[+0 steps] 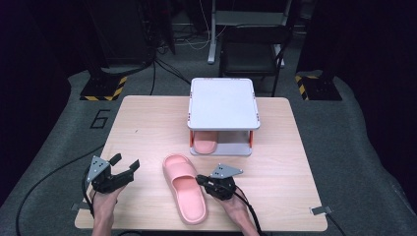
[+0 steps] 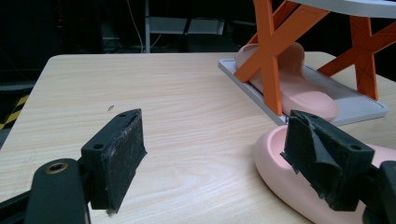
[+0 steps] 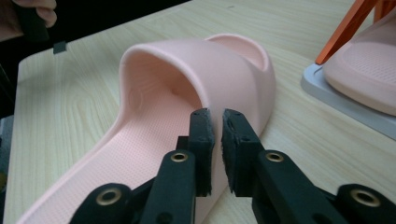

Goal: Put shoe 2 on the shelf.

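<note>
A pink slipper (image 1: 184, 189) lies on the wooden table (image 1: 147, 128) near the front edge, toe pointing away. My right gripper (image 1: 200, 180) is at its right side, shut on the slipper's (image 3: 163, 102) side rim just behind the strap, and the pads (image 3: 201, 135) pinch the rim in the right gripper view (image 3: 217, 122). My left gripper (image 1: 125, 162) rests to the slipper's left, open and holding nothing. The left gripper view (image 2: 215, 135) shows bare table between its jaws and the slipper (image 2: 289, 186) by the right jaw. A second pink slipper (image 1: 205, 145) lies on the lower shelf of a small rack (image 1: 223, 103).
The rack has a white top, orange cross legs (image 2: 271, 46) and a grey base (image 3: 341, 107), and stands at the table's middle back. A dark chair (image 1: 251, 54) and floor cables lie beyond the table. Bare wood stretches across the left half.
</note>
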Available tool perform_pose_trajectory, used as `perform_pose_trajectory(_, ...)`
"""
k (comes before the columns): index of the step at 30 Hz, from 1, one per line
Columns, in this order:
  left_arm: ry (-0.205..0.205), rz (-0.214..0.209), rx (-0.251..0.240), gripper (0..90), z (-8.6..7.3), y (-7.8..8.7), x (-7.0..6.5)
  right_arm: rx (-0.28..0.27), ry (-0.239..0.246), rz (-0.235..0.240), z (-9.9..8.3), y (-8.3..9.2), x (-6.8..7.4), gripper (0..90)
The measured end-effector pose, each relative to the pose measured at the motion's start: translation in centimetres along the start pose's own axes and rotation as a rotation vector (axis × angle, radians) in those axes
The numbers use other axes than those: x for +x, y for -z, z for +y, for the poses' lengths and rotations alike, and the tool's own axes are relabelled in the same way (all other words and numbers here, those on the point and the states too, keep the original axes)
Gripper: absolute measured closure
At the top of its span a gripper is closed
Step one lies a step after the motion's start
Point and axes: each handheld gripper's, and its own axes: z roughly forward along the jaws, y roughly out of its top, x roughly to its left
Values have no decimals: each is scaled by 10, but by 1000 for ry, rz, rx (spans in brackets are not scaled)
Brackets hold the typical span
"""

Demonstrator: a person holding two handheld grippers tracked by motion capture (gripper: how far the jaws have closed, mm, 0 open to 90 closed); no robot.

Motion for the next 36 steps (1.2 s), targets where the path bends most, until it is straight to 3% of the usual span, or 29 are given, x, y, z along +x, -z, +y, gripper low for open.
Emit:
perform_pose_trajectory(3,-6,-8,10,198,0,-1,-1,-10,13,-10,1,4,-5,829)
perform_pose_trajectory(8,-5,-8,3,198,0,-3,-2,-6,-9,23,0,2,-1,582)
perform_pose_trajectory(10,-5,-8,10,198,0,-3,-3,1,-16,5,-1,-3,2,522)
perform_pose_trajectory(12,-8,-11,4,198,0,-4,-4,14,-15,-16,-1,-11,3,525)
perform_pose_trajectory(16,-10,-12,9,198,-1,-4,-3,28,-18,-48,-1,-23,5,655)
perform_pose_trajectory(17,-8,-12,11,198,-1,-4,-3,22,-3,-67,-1,-24,5,703)
perform_pose_trajectory(22,-2,-8,3,198,-1,-3,-2,31,36,-122,0,-22,8,774)
perform_pose_trajectory(26,-5,-9,14,198,-1,-3,-2,43,68,-141,-1,-13,10,832)
perform_pose_trajectory(29,-5,-14,16,198,0,-4,-3,47,79,-125,-1,-1,12,842)
perform_pose_trajectory(33,-10,-17,14,198,0,-6,-5,37,120,-177,-1,20,10,841)
perform_pose_trajectory(36,-6,-19,3,198,1,-8,-7,19,109,-201,-1,32,3,841)
